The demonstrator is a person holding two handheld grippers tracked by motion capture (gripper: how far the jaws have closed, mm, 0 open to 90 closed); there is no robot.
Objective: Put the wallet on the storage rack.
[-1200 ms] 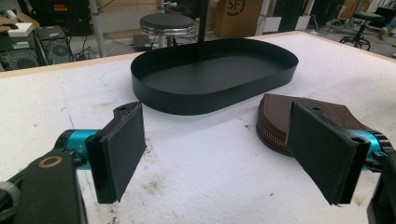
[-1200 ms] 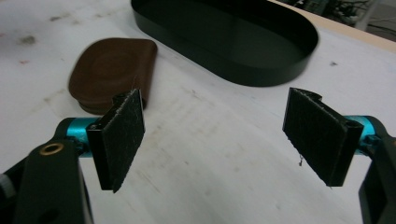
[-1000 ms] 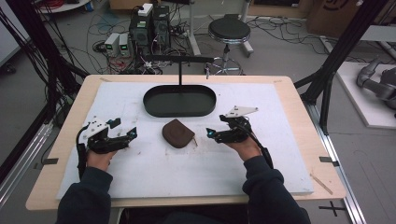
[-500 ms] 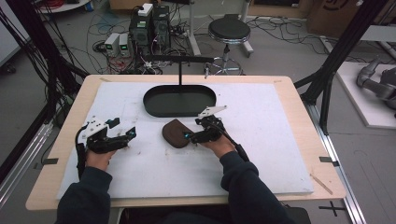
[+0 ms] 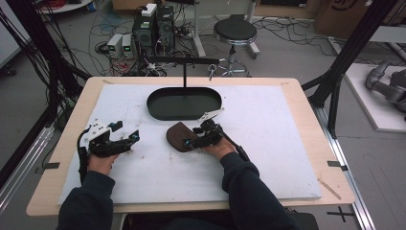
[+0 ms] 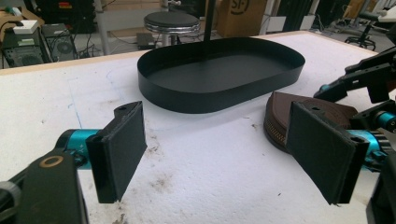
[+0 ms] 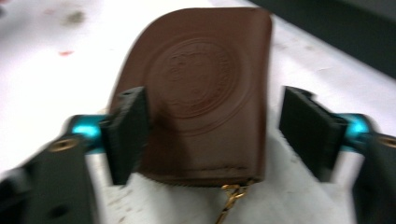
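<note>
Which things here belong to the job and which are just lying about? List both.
In the job:
- brown leather pouch
- right gripper, open, fingers either side of the pouch
- black oval tray, probably

Lying about:
- left gripper, open over bare table
- stool
- computers on the floor
</note>
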